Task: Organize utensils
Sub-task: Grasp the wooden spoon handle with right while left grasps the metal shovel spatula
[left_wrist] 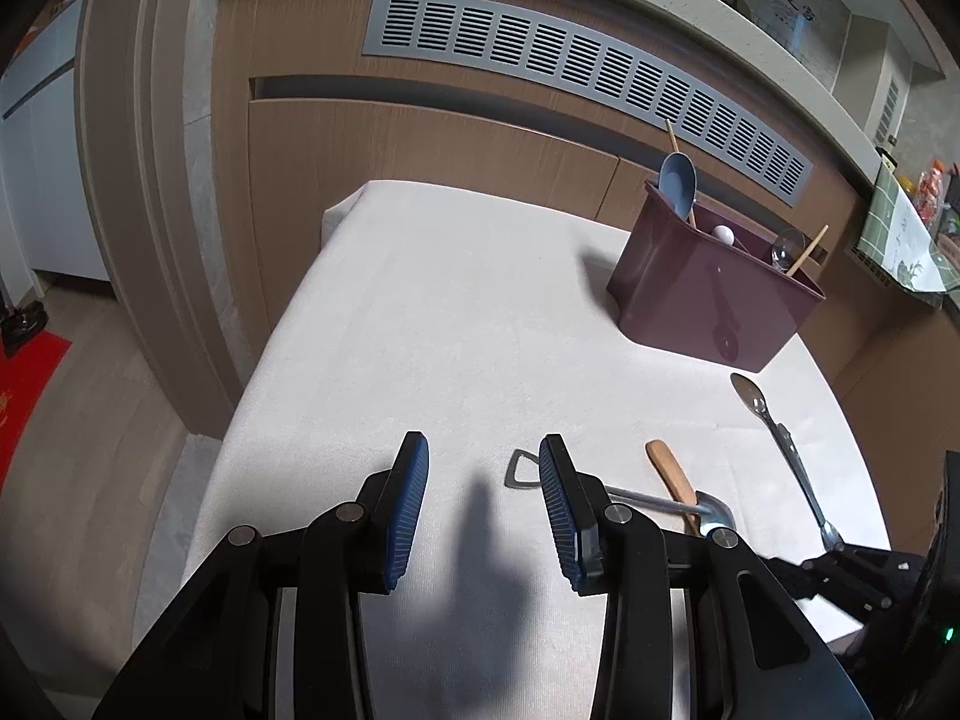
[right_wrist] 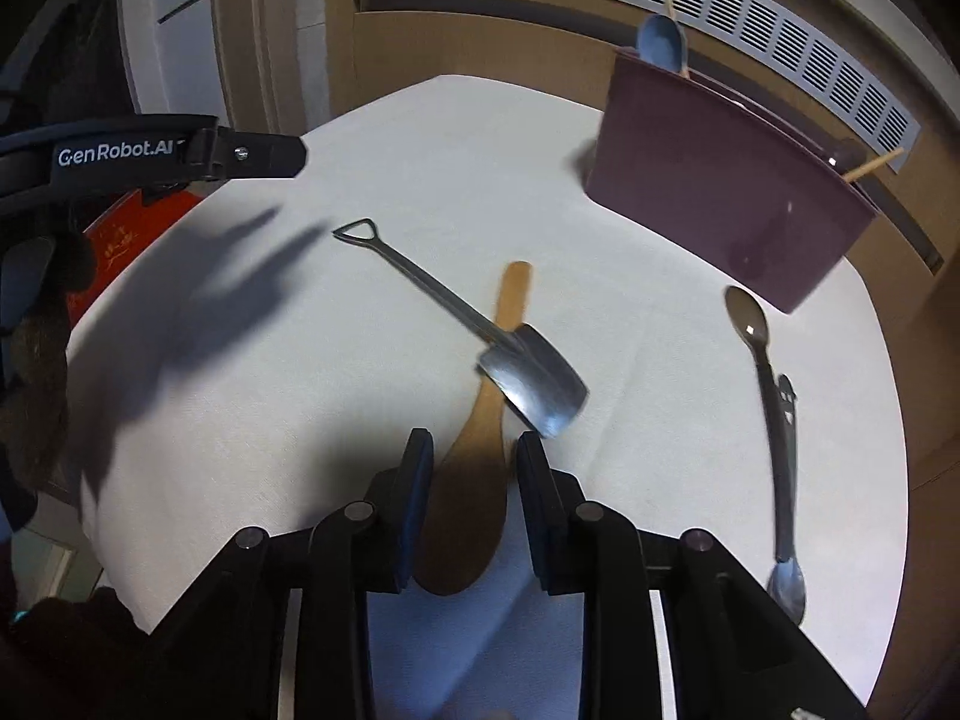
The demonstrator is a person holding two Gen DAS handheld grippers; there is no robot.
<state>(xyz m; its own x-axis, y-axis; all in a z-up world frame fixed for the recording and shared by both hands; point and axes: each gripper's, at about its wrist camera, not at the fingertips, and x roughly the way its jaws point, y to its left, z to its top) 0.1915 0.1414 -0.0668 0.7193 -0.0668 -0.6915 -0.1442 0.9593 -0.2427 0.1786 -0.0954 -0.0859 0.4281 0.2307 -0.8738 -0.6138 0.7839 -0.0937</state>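
Note:
A maroon utensil box [left_wrist: 708, 294] [right_wrist: 720, 192] stands at the table's far right with a blue spoon [left_wrist: 677, 180], a white-tipped utensil and a clear spoon in it. On the white cloth lie a metal shovel-shaped spoon [right_wrist: 534, 384], a wooden spoon [right_wrist: 474, 468] under it, and a dark spoon beside a metal spoon [right_wrist: 774, 420]. My right gripper [right_wrist: 474, 450] is open, its fingers on either side of the wooden spoon's bowl. My left gripper [left_wrist: 483, 468] is open and empty above the cloth, by the shovel spoon's loop handle [left_wrist: 521, 471].
The white-clothed table [left_wrist: 420, 312] stands against a brown cabinet with a grey vent grille [left_wrist: 588, 78]. Its left edge drops to the floor with a red mat [left_wrist: 24, 384]. A counter with cloths and bottles lies at far right [left_wrist: 900, 228].

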